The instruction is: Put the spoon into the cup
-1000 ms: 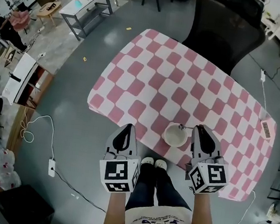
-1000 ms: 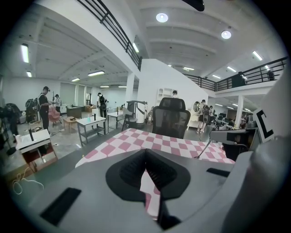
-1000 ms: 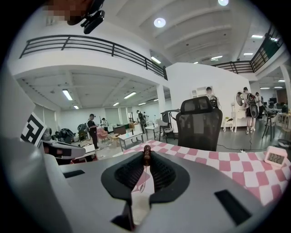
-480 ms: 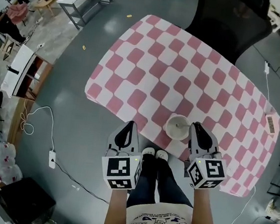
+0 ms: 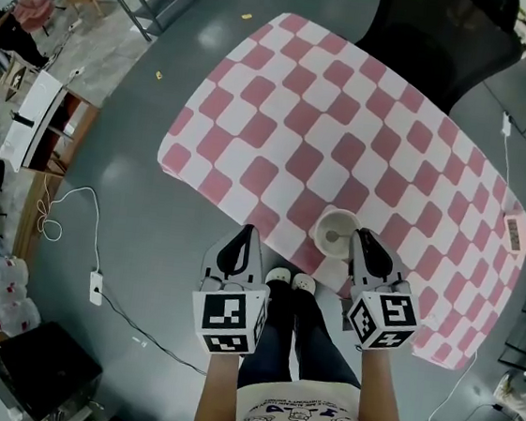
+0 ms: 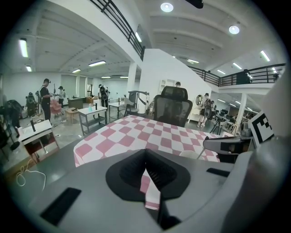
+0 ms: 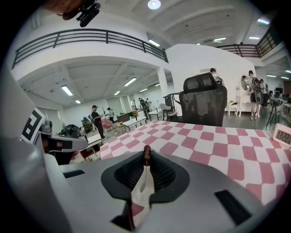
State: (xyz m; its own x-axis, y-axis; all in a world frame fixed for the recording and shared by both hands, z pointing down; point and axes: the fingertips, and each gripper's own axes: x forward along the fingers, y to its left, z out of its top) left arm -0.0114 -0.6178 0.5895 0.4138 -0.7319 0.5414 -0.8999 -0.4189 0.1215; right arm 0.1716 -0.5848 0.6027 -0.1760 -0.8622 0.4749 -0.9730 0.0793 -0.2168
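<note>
Your right gripper [image 5: 359, 235] hovers at the near edge of the table [image 5: 287, 85], and its jaws are nearly together, clamped on the thin handle of the spoon [image 5: 334, 236]. The right gripper view shows that handle pinched right at the jaw tips. The spoon's bowl end lies down inside the white cup [image 5: 347, 218]. The cup stands upright on the pink-and-white checked cloth, close to the near edge and just beside your right gripper's tips. Your left gripper [image 5: 246, 234] sits by the same edge, apart from the cup. Its jaws are together with nothing between them. A black chair [image 5: 434, 36] stands at the table's far side.
</note>
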